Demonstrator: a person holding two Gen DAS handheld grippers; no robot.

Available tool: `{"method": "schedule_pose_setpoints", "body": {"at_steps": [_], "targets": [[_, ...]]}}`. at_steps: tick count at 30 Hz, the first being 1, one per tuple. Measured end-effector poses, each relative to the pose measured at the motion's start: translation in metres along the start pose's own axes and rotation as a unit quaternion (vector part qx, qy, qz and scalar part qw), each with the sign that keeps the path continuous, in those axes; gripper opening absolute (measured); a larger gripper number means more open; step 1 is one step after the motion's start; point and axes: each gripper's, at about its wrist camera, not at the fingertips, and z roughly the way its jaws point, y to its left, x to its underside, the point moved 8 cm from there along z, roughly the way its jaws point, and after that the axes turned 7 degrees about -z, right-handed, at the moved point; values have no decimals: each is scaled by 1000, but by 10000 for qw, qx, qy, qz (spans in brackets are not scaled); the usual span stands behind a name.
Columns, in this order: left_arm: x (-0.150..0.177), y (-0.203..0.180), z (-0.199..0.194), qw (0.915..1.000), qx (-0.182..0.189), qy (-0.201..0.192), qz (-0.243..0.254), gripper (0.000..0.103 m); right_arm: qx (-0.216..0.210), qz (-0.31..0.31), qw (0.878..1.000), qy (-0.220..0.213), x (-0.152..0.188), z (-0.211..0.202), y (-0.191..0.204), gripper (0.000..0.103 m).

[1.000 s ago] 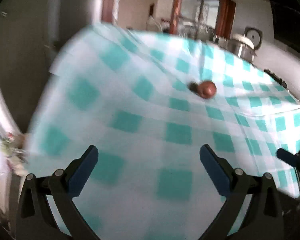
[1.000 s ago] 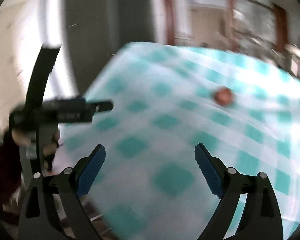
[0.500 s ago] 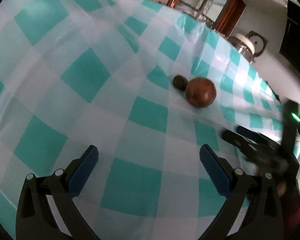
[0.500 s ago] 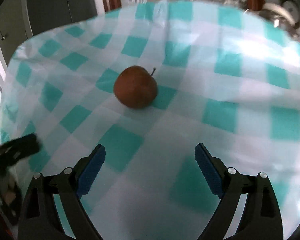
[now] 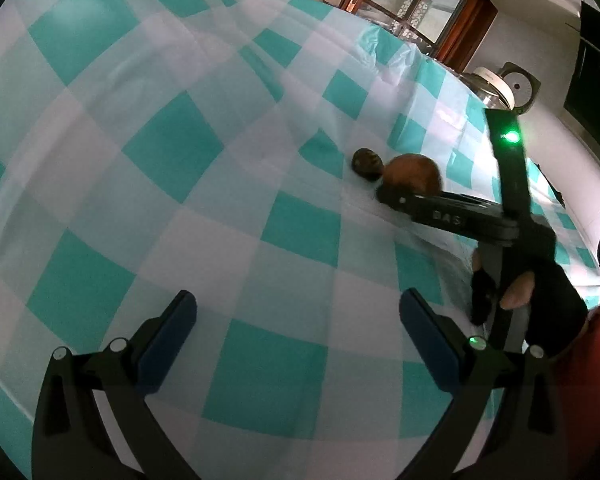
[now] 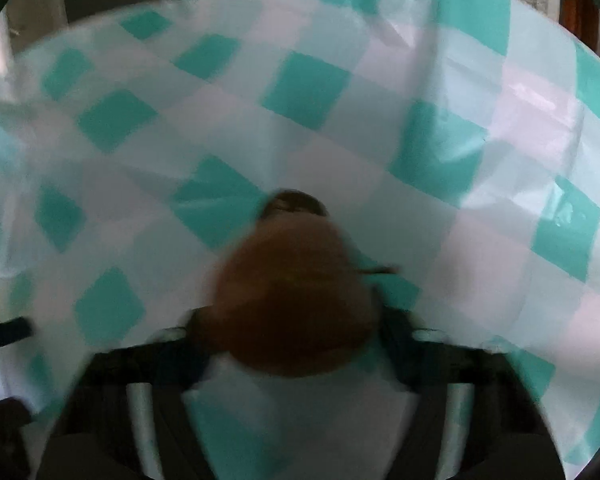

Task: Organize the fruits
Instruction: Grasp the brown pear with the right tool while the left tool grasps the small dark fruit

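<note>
Closing right gripper (image 6: 296, 332) jaws around brown apple (image 6: 292, 300), low centre of right wrist view; apple between them, on checked tablecloth (image 5: 180, 152). Small dark fruit (image 5: 366, 163) touching apple's far side. Left gripper (image 5: 296, 320) hanging wide, empty. Next: firm grip needed, then lifting without nudging neighbour.

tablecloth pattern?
Teal-and-white checked plastic tablecloth; sharpest in the left wrist view.

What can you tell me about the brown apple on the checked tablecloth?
The apple is round, reddish brown and dull-skinned, with a thin stem pointing sideways. It rests on the teal and white tablecloth, beside a smaller dark fruit. It sits between the closing jaws of the right gripper; the blur hides whether they press it.
</note>
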Motion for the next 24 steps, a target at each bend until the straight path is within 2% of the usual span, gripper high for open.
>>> {"method": "schedule_pose_setpoints", "body": {"at_steps": [3, 7, 11, 13, 16, 20, 24], "targets": [[0, 0, 0, 10000, -48, 4, 19, 101, -141, 480, 9981, -370, 21, -34, -6, 59], [0, -1, 1, 9999, -110, 21, 60, 101, 146, 1303, 9897, -574, 69, -78, -32, 59], [0, -2, 1, 9998, -201, 17, 45, 101, 100, 2421, 9679, -664, 113, -102, -68, 59], [-3, -6, 7, 9998, -209, 42, 46, 101, -46, 2752, 9583, -767, 121, -105, -77, 60], [-15, -18, 21, 9995, -312, -19, 54, 101, -201, 2902, 9535, -793, 123, -103, -81, 60], [-45, -59, 60, 9968, -555, -160, 544, 99, -359, 2904, 9525, -846, 125, -106, -80, 60], [-68, -96, 109, 9929, -702, 31, 955, 78, -406, 2924, 9514, -878, 120, -101, -78, 60]]}}
